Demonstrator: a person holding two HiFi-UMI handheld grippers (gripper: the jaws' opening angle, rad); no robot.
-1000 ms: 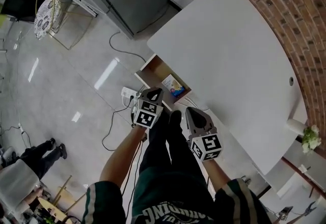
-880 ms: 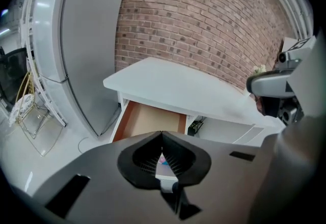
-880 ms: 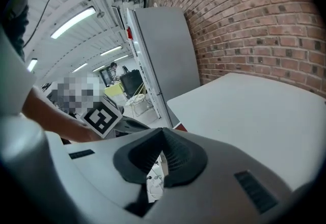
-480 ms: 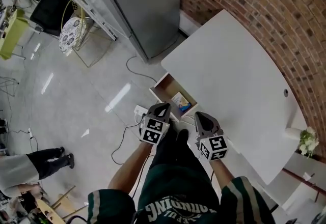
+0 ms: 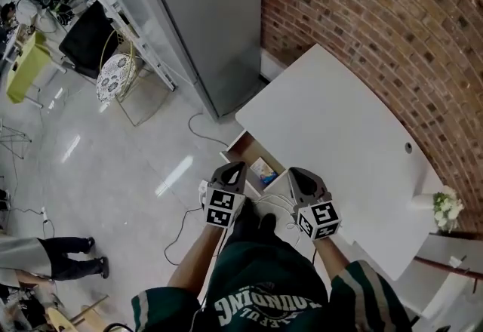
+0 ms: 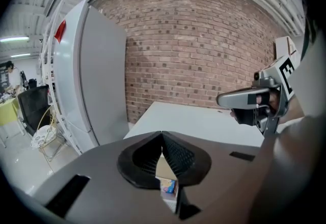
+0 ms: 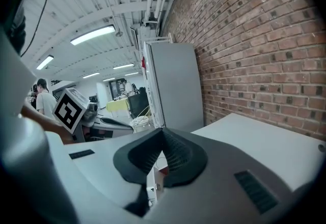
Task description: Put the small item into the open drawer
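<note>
The wooden drawer (image 5: 243, 150) stands pulled out from under the white table (image 5: 339, 134). A small blue item (image 5: 263, 170) lies inside it. My left gripper (image 5: 236, 167) hovers shut and empty at the drawer's near left corner. My right gripper (image 5: 295, 173) is shut and empty just right of the drawer, over the table's edge. In the left gripper view the jaws (image 6: 162, 134) meet at the tip, and the blue item (image 6: 168, 186) shows below through the gap. The right gripper view shows that gripper (image 7: 163, 131) with its jaws together and nothing between them.
A tall grey cabinet (image 5: 204, 13) stands left of the table against the brick wall (image 5: 392, 13). A white power strip (image 5: 202, 189) with cables lies on the floor below the left gripper. A flower vase (image 5: 445, 208) sits at the table's right end. A person's legs (image 5: 64, 255) show at far left.
The head view has swung up toward the wall, so table and drawer sit lower in the picture. Both grippers stay shut, side by side, close to the drawer's front.
</note>
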